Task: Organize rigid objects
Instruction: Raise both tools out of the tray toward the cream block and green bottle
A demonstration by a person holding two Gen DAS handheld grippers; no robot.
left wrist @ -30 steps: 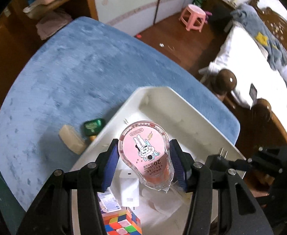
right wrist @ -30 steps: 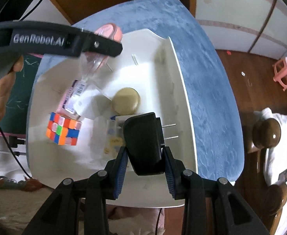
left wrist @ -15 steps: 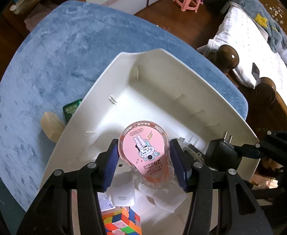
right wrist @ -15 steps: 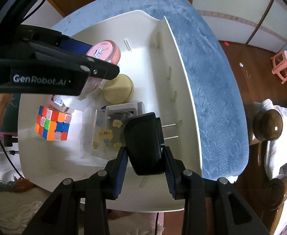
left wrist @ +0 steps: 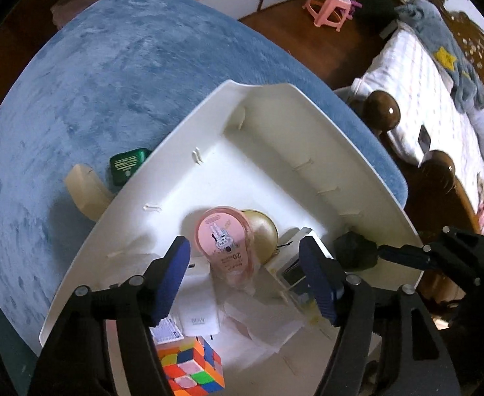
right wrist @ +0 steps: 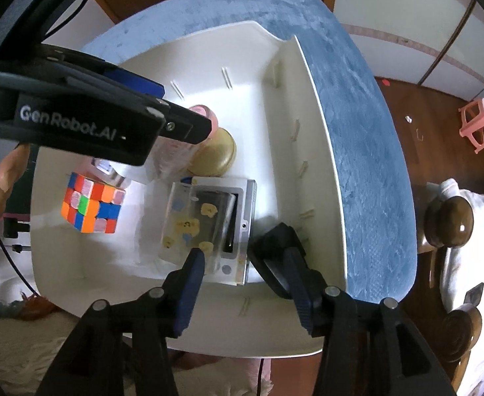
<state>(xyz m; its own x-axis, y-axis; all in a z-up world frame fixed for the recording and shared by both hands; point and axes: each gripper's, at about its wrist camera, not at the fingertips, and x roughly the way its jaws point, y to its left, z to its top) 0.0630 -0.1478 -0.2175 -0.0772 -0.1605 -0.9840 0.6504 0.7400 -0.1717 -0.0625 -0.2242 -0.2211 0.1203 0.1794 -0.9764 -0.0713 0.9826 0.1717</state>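
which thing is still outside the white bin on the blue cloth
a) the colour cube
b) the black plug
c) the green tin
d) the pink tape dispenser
c: the green tin lies on the blue cloth just past the white bin rim, while the colour cube, pink tape dispenser and black plug are all inside it.

The left gripper (right wrist: 162,105) carries "GenRobot.AI" in white on its black arm. The pink tape dispenser (left wrist: 224,241) shows "20" on its label; the smaller print on it and on the white charger (left wrist: 197,316) is too blurred to read.
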